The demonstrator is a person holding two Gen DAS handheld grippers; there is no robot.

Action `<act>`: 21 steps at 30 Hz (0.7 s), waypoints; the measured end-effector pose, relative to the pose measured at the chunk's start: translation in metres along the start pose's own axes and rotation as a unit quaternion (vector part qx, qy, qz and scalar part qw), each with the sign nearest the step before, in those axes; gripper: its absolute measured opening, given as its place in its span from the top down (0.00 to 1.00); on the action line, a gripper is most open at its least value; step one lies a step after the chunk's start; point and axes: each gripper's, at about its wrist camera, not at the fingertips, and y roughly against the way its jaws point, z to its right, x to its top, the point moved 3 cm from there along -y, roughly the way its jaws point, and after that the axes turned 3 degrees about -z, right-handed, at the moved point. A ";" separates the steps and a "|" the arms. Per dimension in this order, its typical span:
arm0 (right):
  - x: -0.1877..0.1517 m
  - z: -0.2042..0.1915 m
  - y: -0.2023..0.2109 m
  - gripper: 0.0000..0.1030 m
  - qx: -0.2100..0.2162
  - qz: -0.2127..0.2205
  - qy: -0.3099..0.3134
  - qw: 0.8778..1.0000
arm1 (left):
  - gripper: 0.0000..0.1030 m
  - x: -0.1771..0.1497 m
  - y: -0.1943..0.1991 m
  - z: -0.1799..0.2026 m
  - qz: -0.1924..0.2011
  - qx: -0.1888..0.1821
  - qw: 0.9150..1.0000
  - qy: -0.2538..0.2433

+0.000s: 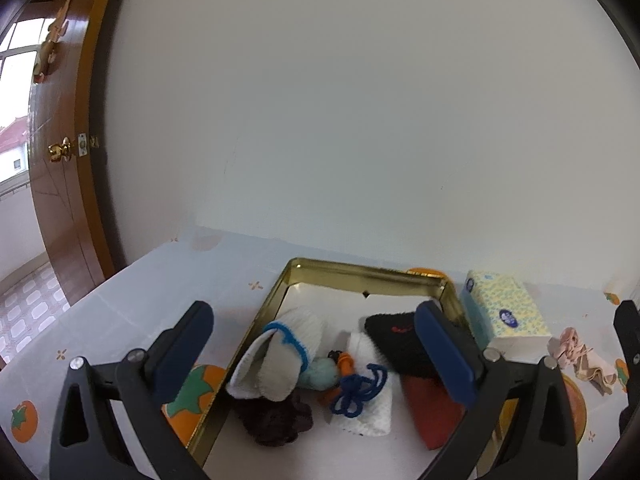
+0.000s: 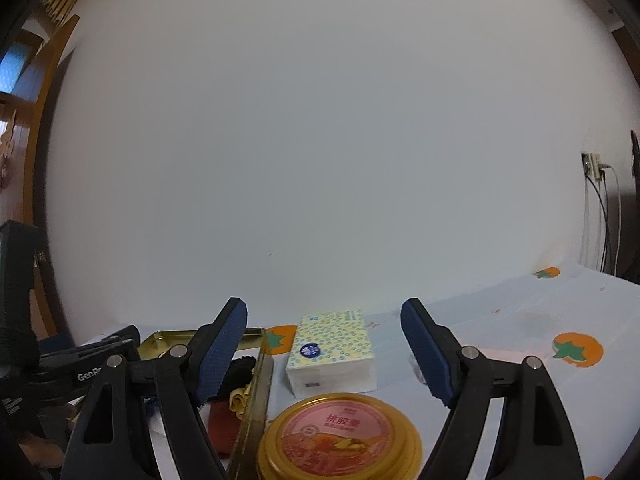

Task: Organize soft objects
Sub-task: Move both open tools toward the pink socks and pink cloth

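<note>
A gold metal tin [image 1: 360, 274] lies open on the table and holds soft things: a white sock with blue trim [image 1: 280, 354], a black cloth [image 1: 396, 340], a white cloth [image 1: 372, 408] with a blue yarn bow [image 1: 358, 390], a dark brown piece [image 1: 276, 420] and a red piece [image 1: 432, 412]. My left gripper [image 1: 316, 344] is open and empty above the tin. A pink crumpled cloth [image 1: 580, 354] lies on the table right of the tin. My right gripper [image 2: 324, 348] is open and empty above the tissue pack [image 2: 332, 350]. The tin's wall [image 2: 256, 392] shows left of it.
A tissue pack [image 1: 504, 308] stands right of the tin. A round gold-rimmed lid with a pink label [image 2: 340, 436] lies in front of it. The tablecloth [image 2: 520, 320] has an orange fruit print. A white wall is behind; a wooden door [image 1: 60, 160] is at the left.
</note>
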 end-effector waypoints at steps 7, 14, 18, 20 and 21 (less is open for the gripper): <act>0.004 0.005 0.004 0.21 -0.008 0.005 0.005 1.000 | 0.01 -0.011 0.012 0.003 0.021 -0.035 0.999 0.032; 0.005 0.017 0.008 0.21 -0.023 0.005 0.007 1.000 | 0.01 -0.020 0.020 0.014 0.041 -0.037 0.998 0.016; 0.006 0.029 0.013 0.21 -0.025 0.007 -0.004 1.000 | 0.01 -0.024 0.023 0.018 0.047 -0.044 0.998 0.009; 0.006 0.032 0.014 0.21 -0.029 0.006 -0.002 1.000 | 0.01 -0.027 0.025 0.022 0.049 -0.046 0.998 0.000; 0.006 0.034 0.014 0.21 -0.030 0.005 0.000 1.000 | 0.01 -0.028 0.026 0.025 0.052 -0.046 0.998 -0.006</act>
